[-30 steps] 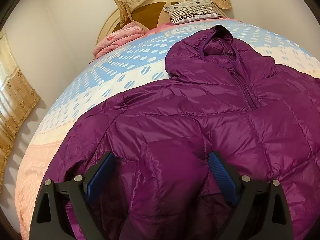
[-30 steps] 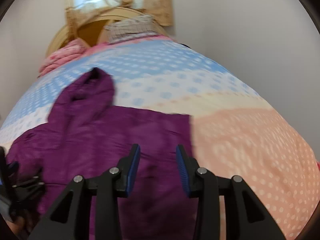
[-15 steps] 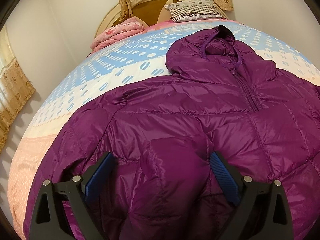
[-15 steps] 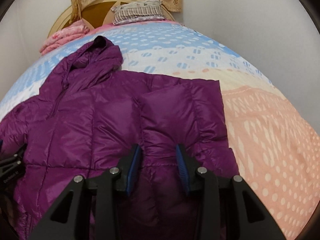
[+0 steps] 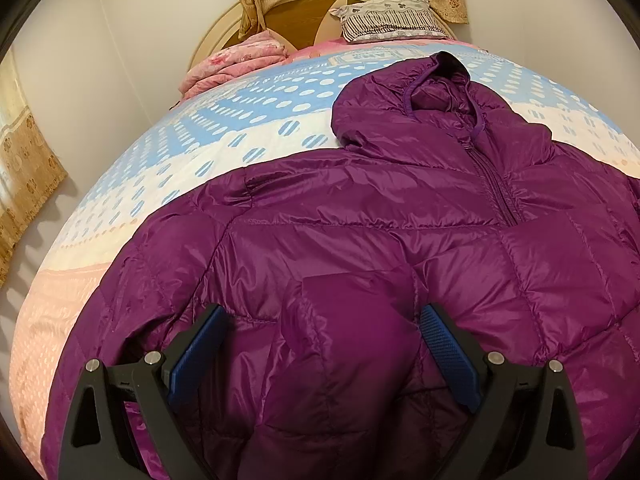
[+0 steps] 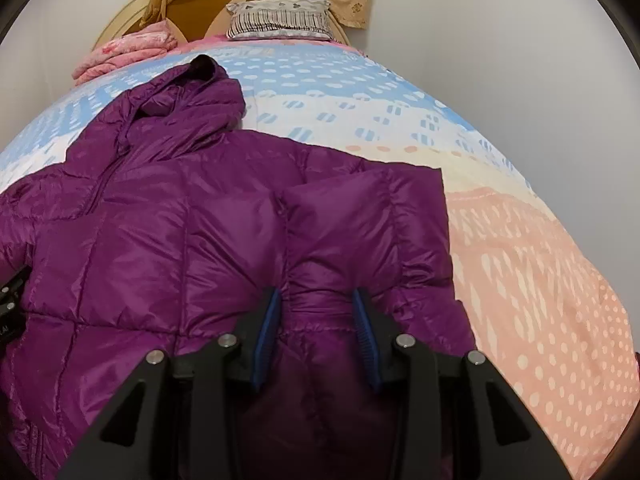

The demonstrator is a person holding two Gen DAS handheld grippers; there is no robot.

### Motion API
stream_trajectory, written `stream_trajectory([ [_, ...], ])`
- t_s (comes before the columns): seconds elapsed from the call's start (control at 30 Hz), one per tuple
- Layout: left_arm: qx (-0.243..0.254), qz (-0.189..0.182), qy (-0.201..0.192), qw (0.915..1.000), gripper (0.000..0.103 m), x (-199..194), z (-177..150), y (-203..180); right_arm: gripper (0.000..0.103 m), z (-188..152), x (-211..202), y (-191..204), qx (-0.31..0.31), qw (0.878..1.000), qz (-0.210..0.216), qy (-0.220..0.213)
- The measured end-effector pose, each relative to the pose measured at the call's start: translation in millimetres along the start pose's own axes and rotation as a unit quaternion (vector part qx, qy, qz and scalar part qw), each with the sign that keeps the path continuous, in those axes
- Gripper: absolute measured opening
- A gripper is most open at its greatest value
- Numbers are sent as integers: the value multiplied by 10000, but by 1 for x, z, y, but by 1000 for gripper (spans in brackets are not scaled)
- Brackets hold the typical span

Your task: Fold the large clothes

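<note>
Purple hooded puffer jacket (image 5: 360, 240) flat on dotted bedspread (image 5: 200, 152), folded sleeve (image 5: 348, 340) between wide-spread left gripper (image 5: 324, 320) fingers.

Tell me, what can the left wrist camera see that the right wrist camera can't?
Only the left wrist view shows the golden curtain by the side wall and the left gripper, jaws wide around a folded sleeve. Only the right wrist view shows the right gripper and the jacket's straight right edge. Both show the purple jacket, its hood, the striped pillow and pink blankets.
</note>
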State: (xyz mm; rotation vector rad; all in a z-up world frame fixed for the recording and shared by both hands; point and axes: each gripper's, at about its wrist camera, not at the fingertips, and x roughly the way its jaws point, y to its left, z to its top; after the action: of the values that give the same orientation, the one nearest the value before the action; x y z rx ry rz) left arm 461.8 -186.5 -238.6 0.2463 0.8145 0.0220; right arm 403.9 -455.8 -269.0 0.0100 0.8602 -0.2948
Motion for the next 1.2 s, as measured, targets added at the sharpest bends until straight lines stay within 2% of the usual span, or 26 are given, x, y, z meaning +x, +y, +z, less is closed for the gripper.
stream_trajectory([
  [0.43, -39, -59, 29, 10000, 98, 2, 0, 3, 41, 0, 0, 3, -112, 9999, -108, 6],
  [0.5, -45, -146, 79, 9999, 98, 1, 2, 5, 42, 1, -1, 0, -32, 10000, 38, 31],
  [0.57, -98, -219, 105, 9997, 98, -7, 4, 18, 52, 3, -14, -12, 133, 9988, 478, -30],
  [0.6, -166, -286, 67, 9994, 98, -17, 4, 29, 57, 2, -23, -18, 205, 9983, 531, -130],
  [0.67, -284, -396, -51, 9988, 98, -37, 3, 51, 76, -6, -49, -30, 328, 9971, 542, -411],
  [0.73, -379, -383, -322, 9980, 98, -65, -4, 83, 82, -17, -68, -37, 277, 9957, 730, -500],
  [0.87, -371, 102, -601, 9975, 98, -106, -45, 159, 83, -49, -94, -49, 222, 9952, 802, -520],
  [1.03, -555, 1052, -229, 9926, 98, -116, -119, 250, 85, -79, -114, -49, 217, 9948, 885, -462],
  [1.13, -1092, 1242, 183, 9861, 98, -126, -168, 302, 87, -90, -123, -41, 193, 9937, 999, -479],
  [1.2, -1390, 1270, 333, 9815, 98, -133, -194, 321, 87, -96, -132, -32, 143, 9925, 1079, -565],
])
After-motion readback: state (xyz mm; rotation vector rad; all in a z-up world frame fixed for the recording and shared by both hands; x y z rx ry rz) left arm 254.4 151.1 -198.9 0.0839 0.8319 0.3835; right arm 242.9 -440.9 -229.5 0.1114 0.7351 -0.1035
